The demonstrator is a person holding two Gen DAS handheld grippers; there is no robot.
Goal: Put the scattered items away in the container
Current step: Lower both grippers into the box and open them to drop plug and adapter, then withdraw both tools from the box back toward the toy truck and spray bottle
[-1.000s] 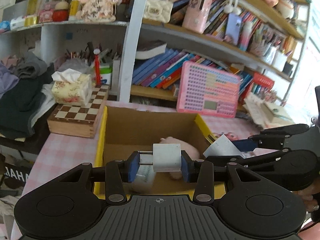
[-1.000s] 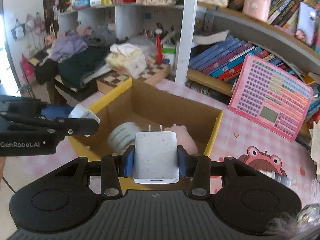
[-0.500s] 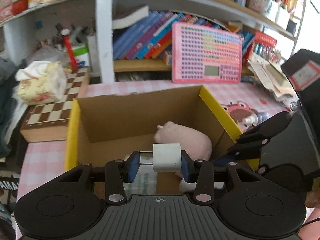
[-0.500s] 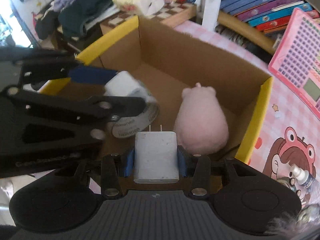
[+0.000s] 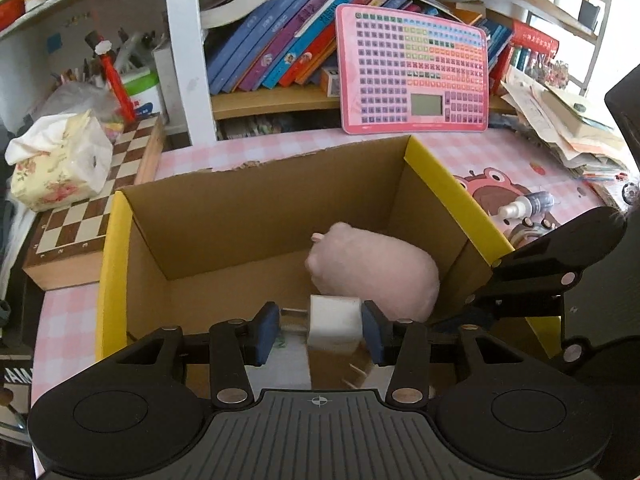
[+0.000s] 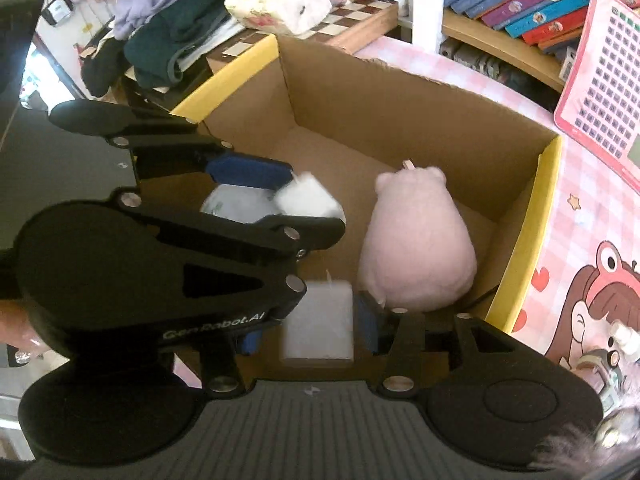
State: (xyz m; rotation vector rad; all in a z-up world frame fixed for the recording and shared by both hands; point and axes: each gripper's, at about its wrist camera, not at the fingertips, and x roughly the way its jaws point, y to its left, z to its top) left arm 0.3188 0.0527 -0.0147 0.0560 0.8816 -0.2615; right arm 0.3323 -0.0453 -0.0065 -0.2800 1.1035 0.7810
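Over the box (image 5: pixel 448 184), I let both jaws spread: the left gripper (image 5: pixel 320 330) frees a white cube (image 5: pixel 332 322), the right gripper (image 6: pixel 316 326) a white charger (image 6: pixel 318 324), both beside the pink plush (image 6: pixel 416 252); next, lift clear for the bottle (image 5: pixel 524 206)

One box (image 5: pixel 448 184), one pink soft toy (image 5: pixel 372 276) – two white plugs (image 5: pixel 334 324) (image 6: pixel 318 326), one tape roll (image 6: pixel 240 206).
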